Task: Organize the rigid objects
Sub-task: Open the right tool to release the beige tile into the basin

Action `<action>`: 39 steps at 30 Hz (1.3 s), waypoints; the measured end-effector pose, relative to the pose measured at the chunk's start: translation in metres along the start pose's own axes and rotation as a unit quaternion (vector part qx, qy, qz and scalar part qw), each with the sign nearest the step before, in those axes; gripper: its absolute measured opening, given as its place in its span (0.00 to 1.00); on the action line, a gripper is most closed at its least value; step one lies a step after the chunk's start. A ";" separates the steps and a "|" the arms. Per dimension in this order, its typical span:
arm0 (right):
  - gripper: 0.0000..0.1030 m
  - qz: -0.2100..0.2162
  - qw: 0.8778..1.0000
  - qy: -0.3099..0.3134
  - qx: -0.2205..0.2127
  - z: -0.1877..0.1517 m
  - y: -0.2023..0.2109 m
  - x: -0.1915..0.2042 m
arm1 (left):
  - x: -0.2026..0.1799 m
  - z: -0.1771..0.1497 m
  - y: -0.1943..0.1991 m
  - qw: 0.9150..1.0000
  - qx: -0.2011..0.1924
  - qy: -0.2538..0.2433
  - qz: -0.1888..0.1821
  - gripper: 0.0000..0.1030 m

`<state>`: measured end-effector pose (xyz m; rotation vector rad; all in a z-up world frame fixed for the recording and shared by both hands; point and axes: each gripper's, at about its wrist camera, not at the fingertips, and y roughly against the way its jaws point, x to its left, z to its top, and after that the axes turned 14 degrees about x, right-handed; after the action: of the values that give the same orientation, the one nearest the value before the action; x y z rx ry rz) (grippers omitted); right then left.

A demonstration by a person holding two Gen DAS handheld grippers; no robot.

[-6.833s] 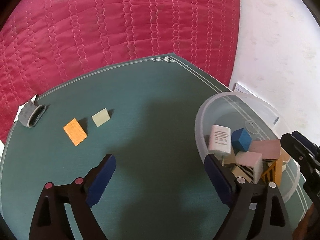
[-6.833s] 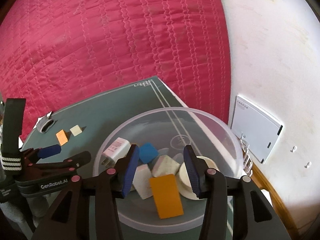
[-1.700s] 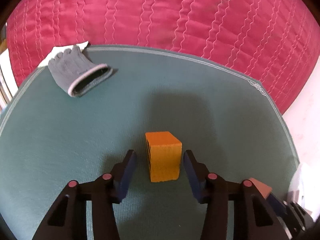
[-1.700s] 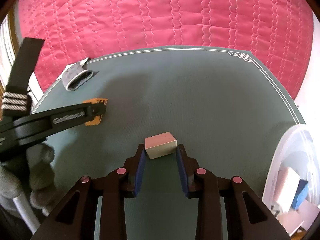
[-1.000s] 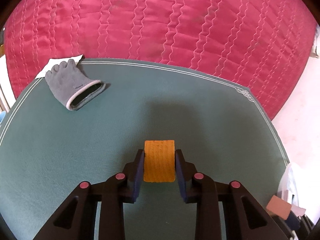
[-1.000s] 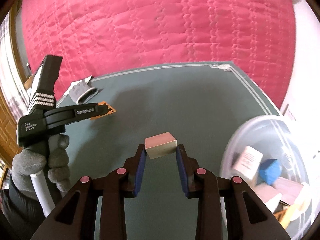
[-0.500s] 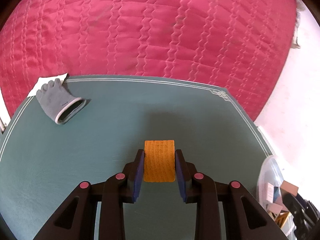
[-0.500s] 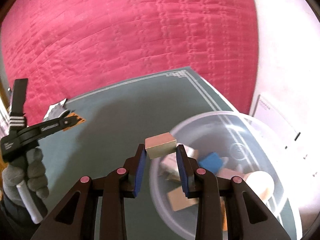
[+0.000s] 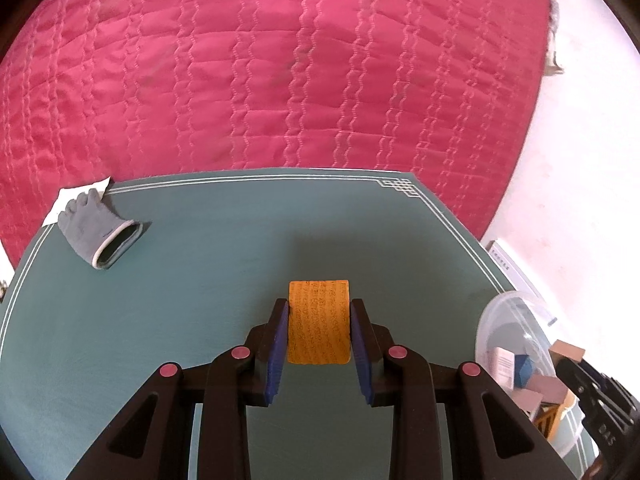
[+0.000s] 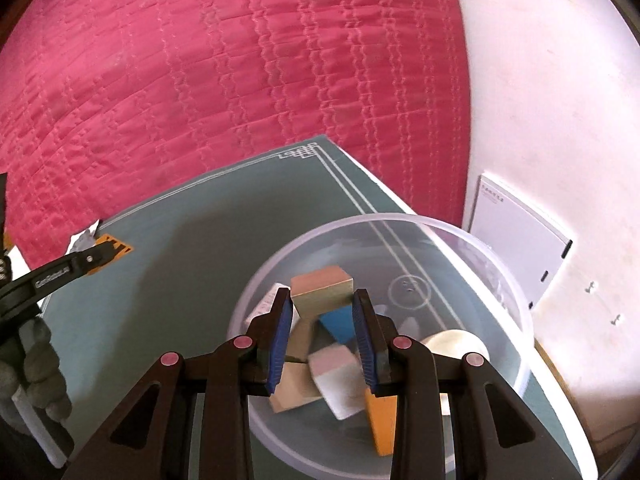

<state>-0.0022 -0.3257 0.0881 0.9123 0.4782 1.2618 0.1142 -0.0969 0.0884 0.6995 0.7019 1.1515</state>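
Orange block [image 9: 319,326] sits pinched in my left gripper [image 9: 319,340] above the green mat [image 9: 200,280] — the clear bowl [image 9: 486,320] lies off at four o'clock. My right gripper [image 10: 320,334] clamps a tan block [image 10: 322,289] directly over that bowl, so the right hand is nearer to dropping.
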 end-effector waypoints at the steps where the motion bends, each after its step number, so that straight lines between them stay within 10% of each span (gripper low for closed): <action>1: 0.31 -0.002 1.000 -0.003 0.000 0.000 0.000 -0.002 | -0.002 -0.001 0.001 1.000 -0.001 -0.003 -0.001 0.30; 39: 0.32 -0.027 0.999 -0.038 0.003 -0.027 0.002 -0.041 | -0.075 -0.028 0.008 0.995 -0.002 -0.102 -0.009 0.30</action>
<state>-0.0344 -0.3561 0.0673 0.9435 0.4431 1.1728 0.0685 -0.1630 0.0875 0.7945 0.5327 1.0480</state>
